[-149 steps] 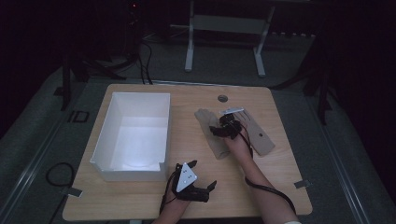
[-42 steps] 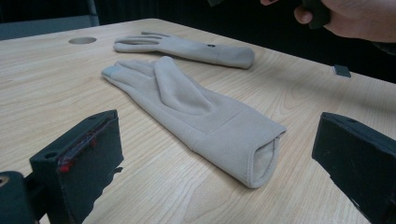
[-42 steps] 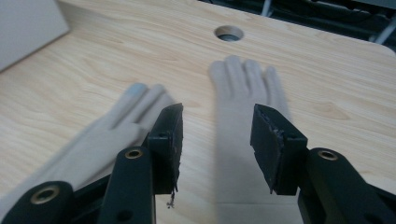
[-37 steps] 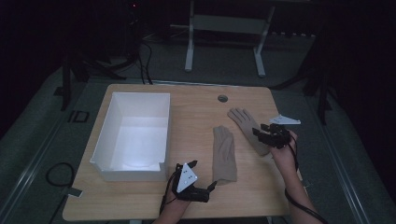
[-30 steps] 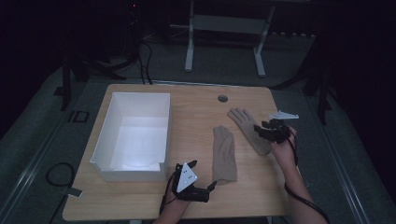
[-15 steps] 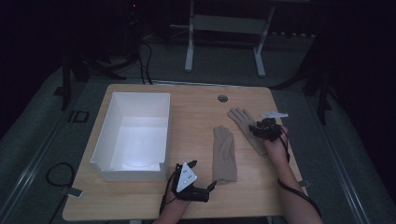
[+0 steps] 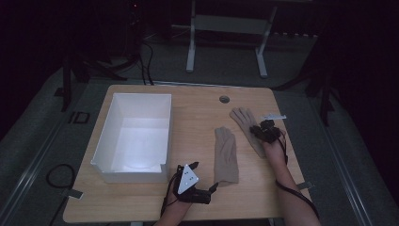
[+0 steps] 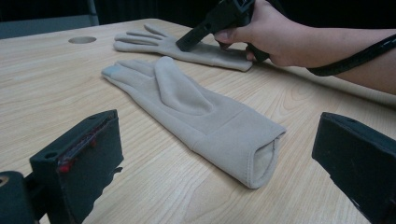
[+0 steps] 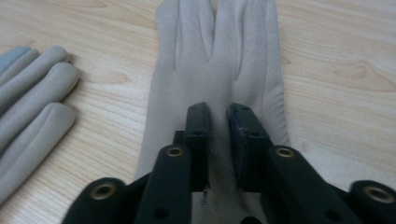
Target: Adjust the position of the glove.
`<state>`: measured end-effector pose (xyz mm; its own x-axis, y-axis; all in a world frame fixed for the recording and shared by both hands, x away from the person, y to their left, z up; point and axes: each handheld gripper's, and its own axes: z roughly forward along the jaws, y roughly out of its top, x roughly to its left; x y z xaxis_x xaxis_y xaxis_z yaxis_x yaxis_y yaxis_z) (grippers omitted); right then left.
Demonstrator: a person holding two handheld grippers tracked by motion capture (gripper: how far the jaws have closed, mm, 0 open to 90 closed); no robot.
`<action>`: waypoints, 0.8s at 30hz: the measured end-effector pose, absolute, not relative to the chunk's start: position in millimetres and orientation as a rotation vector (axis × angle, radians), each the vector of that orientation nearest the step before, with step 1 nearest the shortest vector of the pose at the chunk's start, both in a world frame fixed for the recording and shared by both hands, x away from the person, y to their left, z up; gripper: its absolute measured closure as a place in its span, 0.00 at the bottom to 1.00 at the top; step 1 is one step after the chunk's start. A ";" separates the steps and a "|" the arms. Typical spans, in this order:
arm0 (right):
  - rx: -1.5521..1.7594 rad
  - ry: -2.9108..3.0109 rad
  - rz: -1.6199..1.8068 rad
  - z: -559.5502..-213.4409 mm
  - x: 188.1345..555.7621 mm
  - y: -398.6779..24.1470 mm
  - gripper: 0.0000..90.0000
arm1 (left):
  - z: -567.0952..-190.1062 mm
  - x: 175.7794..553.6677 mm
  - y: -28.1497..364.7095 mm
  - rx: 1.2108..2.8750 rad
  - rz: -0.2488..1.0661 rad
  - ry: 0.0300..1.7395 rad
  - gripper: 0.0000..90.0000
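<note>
Two beige gloves lie flat on the wooden table (image 7: 141, 207). The near glove (image 7: 225, 155) (image 8: 196, 116) (image 9: 32, 93) lies just ahead of my left gripper (image 7: 205, 176) (image 8: 217, 154), which rests at the front edge, open, with nothing between its wide jaws. My right gripper (image 7: 258, 131) (image 9: 218, 116) (image 8: 184, 44) is tipped down onto the palm of the far glove (image 7: 242, 120) (image 9: 219, 56) (image 8: 154, 44). Its jaws have just been closing, and they are now shut with a narrow fold of that glove's fabric pinched between the pads.
A white open box (image 7: 162, 136) stands on the left half of the table. A round cable hole (image 7: 224, 99) (image 8: 82, 40) sits near the far edge. Dark floor and a metal stand (image 7: 226, 28) lie beyond the table.
The right hand has come down and slightly left from the table's right side onto the far glove. Its jaws have narrowed. The left gripper and the near glove have not moved.
</note>
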<state>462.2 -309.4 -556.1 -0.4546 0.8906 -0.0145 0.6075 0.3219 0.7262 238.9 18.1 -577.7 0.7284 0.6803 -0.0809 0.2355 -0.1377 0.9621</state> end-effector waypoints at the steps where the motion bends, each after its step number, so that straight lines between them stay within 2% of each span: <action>1: 1.339 2.173 0.922 -554.8 461.7 -308.2 0.91 | -577.7 239.0 18.2 1.707 0.452 0.735 0.02; 15: 1.411 1.967 0.994 -494.0 425.4 -300.1 0.92 | -577.7 238.8 18.0 1.708 0.455 0.734 0.02; 24: 1.498 1.861 1.022 -470.3 389.7 -317.9 0.92 | -577.6 238.7 17.9 1.711 0.458 0.730 0.02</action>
